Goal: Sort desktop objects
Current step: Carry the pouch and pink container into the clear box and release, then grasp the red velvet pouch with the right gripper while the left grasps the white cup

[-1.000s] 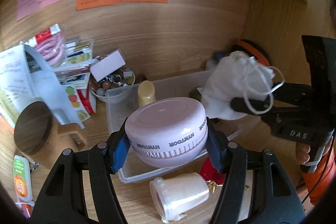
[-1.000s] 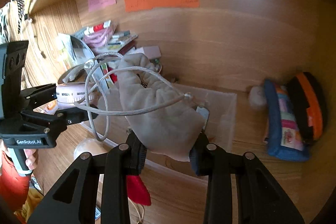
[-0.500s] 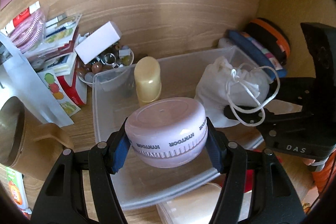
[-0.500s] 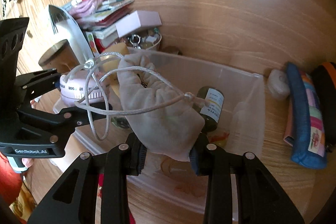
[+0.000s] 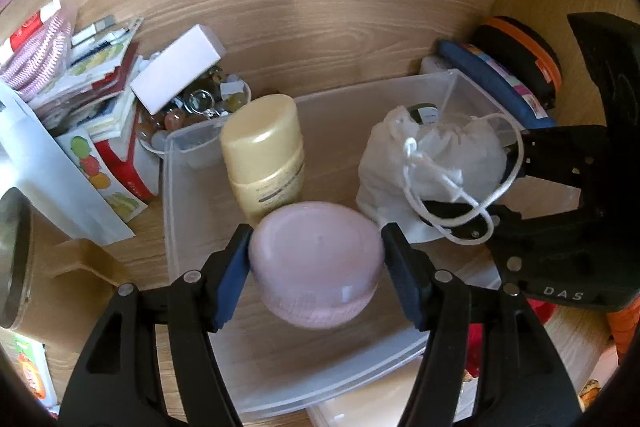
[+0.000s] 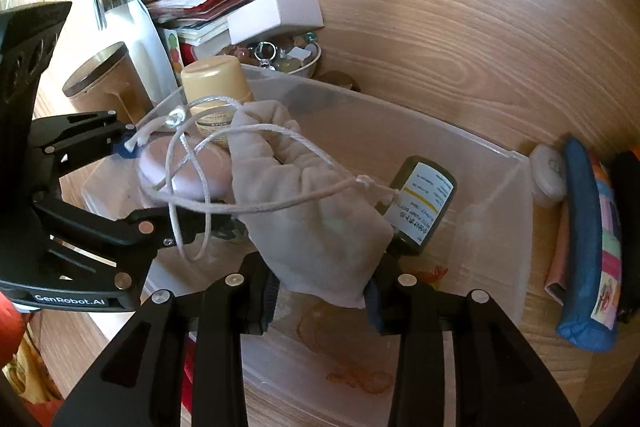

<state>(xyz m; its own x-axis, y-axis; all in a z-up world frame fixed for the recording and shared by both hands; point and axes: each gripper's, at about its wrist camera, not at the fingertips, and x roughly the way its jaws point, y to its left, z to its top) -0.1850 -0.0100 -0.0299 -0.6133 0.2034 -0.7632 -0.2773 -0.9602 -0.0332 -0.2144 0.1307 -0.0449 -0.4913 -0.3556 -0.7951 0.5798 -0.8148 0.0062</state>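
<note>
My left gripper (image 5: pixel 316 267) is shut on a round pink jar (image 5: pixel 318 273) and holds it low inside the clear plastic bin (image 5: pixel 172 227). My right gripper (image 6: pixel 324 291) is shut on a white drawstring pouch (image 6: pixel 316 211), also over the bin (image 6: pixel 500 227); the pouch shows in the left wrist view (image 5: pixel 432 163). A cream-capped bottle (image 5: pixel 264 155) stands in the bin's back left. A dark green bottle (image 6: pixel 420 203) with a white label lies in the bin behind the pouch.
Left of the bin are a wooden mug (image 5: pixel 24 251), a stack of booklets and packets (image 5: pixel 92 87), a white box (image 5: pixel 176 75) and a bowl of beads (image 5: pixel 192 107). A blue pencil case (image 6: pixel 588 247) and a black-orange case (image 5: pixel 520 63) lie right of it. The wooden back wall stands close behind.
Both grippers have moved forward and down into the bin with their objects. The pink jar and the pouch sit lower, near the bin floor.
</note>
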